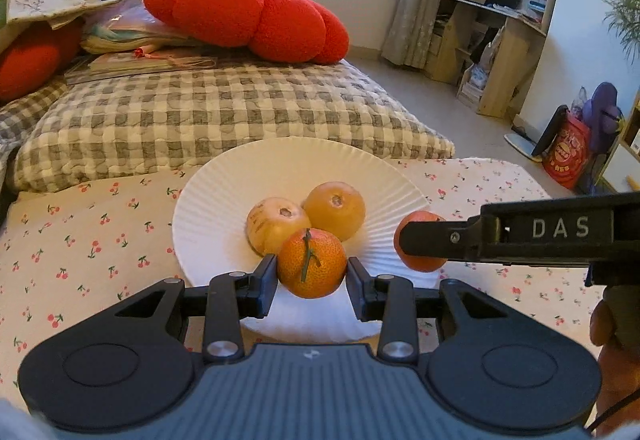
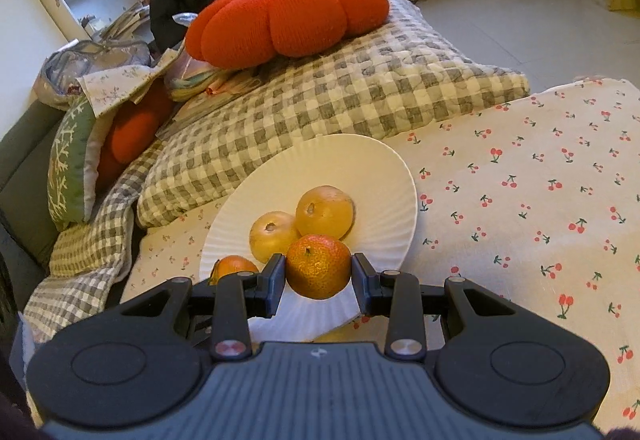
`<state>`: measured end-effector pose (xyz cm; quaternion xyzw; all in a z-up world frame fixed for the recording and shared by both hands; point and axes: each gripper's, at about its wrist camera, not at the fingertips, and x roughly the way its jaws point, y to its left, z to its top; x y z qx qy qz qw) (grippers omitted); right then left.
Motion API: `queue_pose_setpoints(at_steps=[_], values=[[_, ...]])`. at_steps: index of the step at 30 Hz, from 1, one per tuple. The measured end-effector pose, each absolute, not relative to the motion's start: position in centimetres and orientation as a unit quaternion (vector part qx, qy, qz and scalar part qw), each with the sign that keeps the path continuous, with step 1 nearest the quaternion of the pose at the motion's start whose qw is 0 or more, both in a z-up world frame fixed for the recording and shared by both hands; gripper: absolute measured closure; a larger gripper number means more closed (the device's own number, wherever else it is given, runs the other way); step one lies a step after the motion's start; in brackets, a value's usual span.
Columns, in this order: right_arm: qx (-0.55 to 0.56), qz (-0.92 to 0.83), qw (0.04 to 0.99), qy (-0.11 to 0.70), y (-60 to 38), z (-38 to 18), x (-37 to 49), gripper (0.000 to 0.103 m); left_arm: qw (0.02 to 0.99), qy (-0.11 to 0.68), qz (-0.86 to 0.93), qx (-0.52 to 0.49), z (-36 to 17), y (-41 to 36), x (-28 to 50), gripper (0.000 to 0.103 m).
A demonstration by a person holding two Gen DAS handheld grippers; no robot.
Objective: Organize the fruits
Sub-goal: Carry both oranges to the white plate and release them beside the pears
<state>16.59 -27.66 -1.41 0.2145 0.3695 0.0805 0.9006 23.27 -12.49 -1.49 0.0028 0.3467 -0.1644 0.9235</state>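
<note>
A white paper plate [image 1: 224, 200] lies on a cherry-print cloth and holds two yellow fruits [image 1: 335, 209]. My left gripper [image 1: 312, 274] is shut on a tangerine with a green stem [image 1: 311, 264], held over the plate's near edge. My right gripper [image 2: 319, 274] is shut on a second tangerine [image 2: 318, 266], over the plate's [image 2: 384, 176] near right rim. In the left wrist view the right gripper comes in from the right with its tangerine [image 1: 424, 262]. In the right wrist view the left gripper's tangerine [image 2: 231, 267] shows at lower left, beside the two yellow fruits [image 2: 324, 211].
A grey checked quilt [image 1: 224, 112] lies right behind the plate, with a red pumpkin-shaped cushion [image 1: 244, 12] on it. The cherry-print cloth [image 2: 520, 200] stretches to the right. A wooden desk [image 1: 492, 40] and a red bag [image 1: 566, 154] stand on the floor at far right.
</note>
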Motion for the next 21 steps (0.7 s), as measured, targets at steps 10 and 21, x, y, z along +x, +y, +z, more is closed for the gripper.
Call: queue_pose_setpoints(at_steps=[10,21], values=[[0.193,0.072,0.9,0.384,-26.9,-2.6,17.7,0.07,0.916,0.365,-0.165,0.023,-3.0,-12.8,24.5,0.077],[0.186,0.075,0.901,0.385,-26.5,-3.0,17.8,0.069,0.914,0.368,-0.166,0.035,-3.4,-12.9,24.4,0.076]])
